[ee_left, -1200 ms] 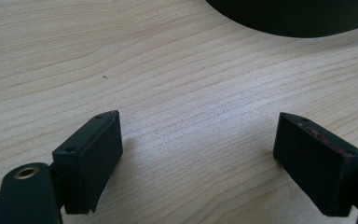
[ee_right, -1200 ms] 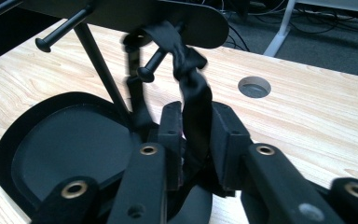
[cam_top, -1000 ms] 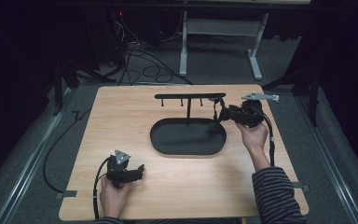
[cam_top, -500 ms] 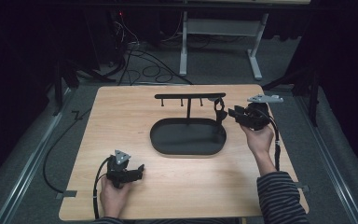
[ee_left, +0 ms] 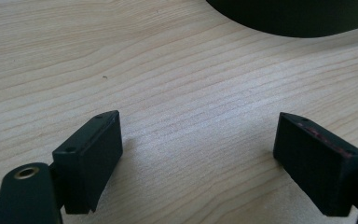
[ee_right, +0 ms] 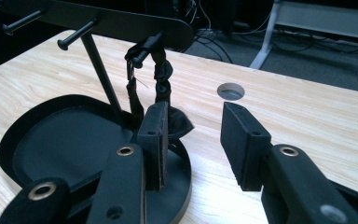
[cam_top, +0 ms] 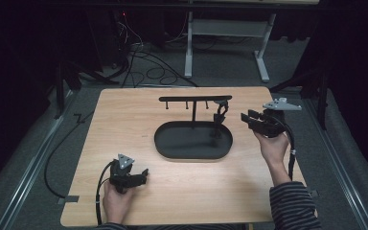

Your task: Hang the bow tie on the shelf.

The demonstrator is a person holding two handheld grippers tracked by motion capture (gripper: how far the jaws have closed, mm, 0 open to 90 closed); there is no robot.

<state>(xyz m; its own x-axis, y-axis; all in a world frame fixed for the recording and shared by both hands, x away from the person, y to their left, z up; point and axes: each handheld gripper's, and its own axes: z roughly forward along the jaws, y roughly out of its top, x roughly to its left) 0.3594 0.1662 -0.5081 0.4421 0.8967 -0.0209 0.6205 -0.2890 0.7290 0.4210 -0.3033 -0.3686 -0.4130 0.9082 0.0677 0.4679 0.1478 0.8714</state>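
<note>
High view: we see a small dark twisted strap (cam_top: 220,115) hanging from the rightmost peg of a black metal T-shaped rack (cam_top: 194,99), whose post rises from a black oval tray (cam_top: 167,143) at the middle of a pale wooden table (cam_top: 124,120). Just right of it, our right gripper (cam_top: 247,119) hovers, jaws apart and empty. Our left gripper (cam_top: 141,176) rests low near the table's near left corner, jaws wide apart, empty.

To finish cleanly, we judge the right hand should draw straight away without brushing the strap.

Right gripper view adds detail: the strap (ee_right: 161,77) looped over the peg, its lower end reaching the tray (ee_right: 9,140).
</note>
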